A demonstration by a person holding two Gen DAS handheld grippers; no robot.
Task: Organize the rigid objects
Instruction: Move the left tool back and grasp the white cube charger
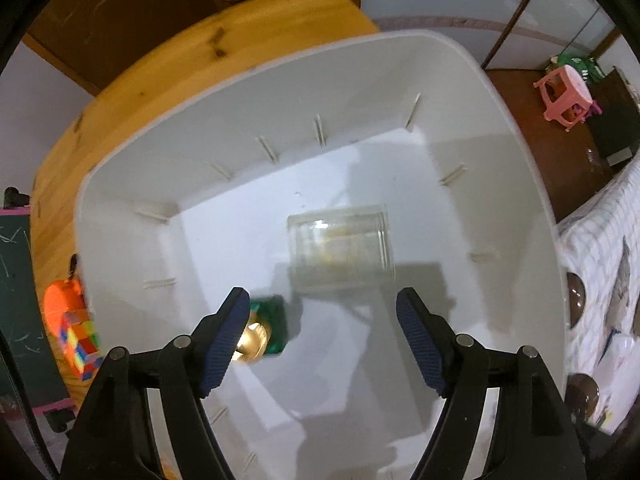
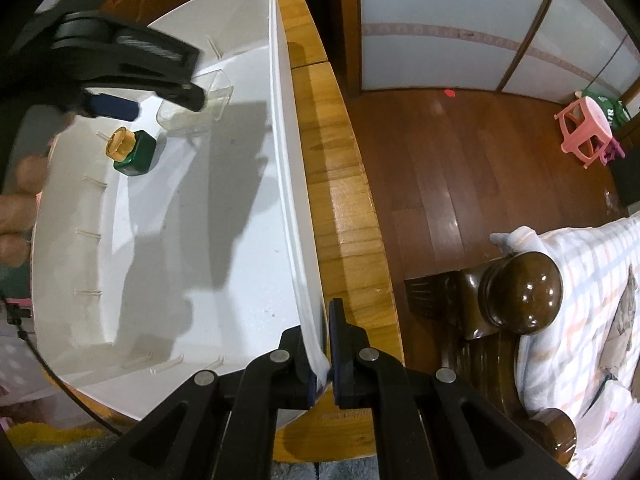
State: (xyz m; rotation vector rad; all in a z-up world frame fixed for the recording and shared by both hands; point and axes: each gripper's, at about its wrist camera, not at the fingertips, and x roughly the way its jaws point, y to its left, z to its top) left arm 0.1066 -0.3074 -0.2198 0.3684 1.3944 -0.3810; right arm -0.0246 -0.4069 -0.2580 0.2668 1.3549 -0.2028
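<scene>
From the left wrist view, the left gripper [image 1: 322, 338] pointed straight down into a white bin [image 1: 516, 184], its jaws spread apart with nothing between them. Just ahead of the fingertips, on the bin floor, lay a clear box [image 1: 340, 246]; it looked freshly set down there, which would explain the empty jaws above it. Beside the left finger, partly hidden behind its pad, stood a green bottle [image 1: 276, 322] with a gold cap, also on the bin floor. Outside the bin, far off to the gripper's left, a cube [image 1: 82, 346] of many colours and an orange object [image 1: 62, 300] waited on the wooden table [image 1: 160, 72], probably still to be sorted. From the right wrist view, the right gripper [image 2: 326, 354] was clamped shut on the bin wall [image 2: 280, 128], one pad inside and one outside, likely to steady the bin while the other hand loaded it. Far ahead and to its left, the left gripper [image 2: 120, 100] hung over the bin, above the clear box [image 2: 200, 108]. The green bottle [image 2: 134, 152] sat nearby, apart from the box. To the right of the clamped wall ran a strip of table [image 2: 340, 184], then dark wood floor [image 2: 480, 168].
</scene>
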